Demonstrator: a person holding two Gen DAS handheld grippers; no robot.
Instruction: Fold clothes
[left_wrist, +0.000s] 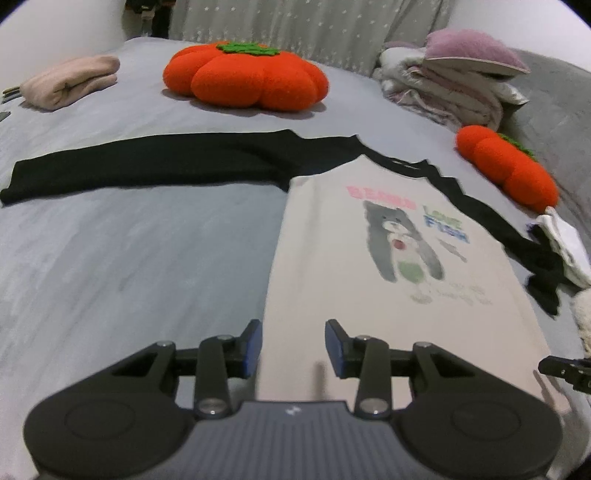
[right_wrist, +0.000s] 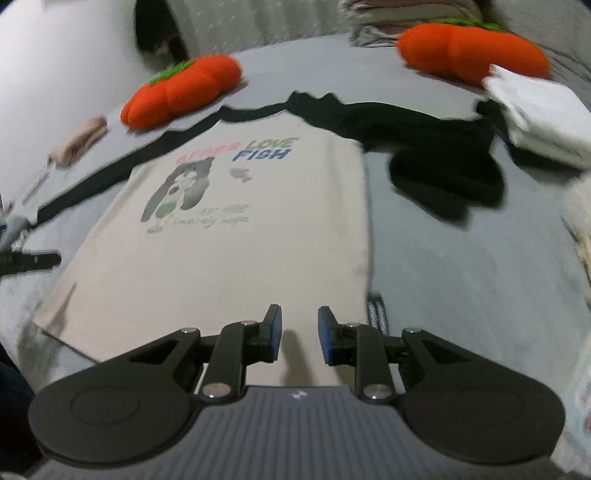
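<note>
The cat-print shirt (left_wrist: 388, 258) lies flat on the grey bedsheet (left_wrist: 129, 251), one black sleeve stretched out, the other bunched; the left gripper (left_wrist: 293, 345) and right gripper (right_wrist: 300, 334) hover over its hem, fingers apart, empty; open sheet flanks both side edges; pumpkin cushions (left_wrist: 245, 75) sit beyond

— What is lying on the bed (left_wrist: 129, 258)?
— A raglan shirt (left_wrist: 369, 266), pale body with black sleeves, is lying flat, face up, showing a cat print.
— And the sleeves?
— One is stretching out straight; the other is lying bunched beside the body.
</note>
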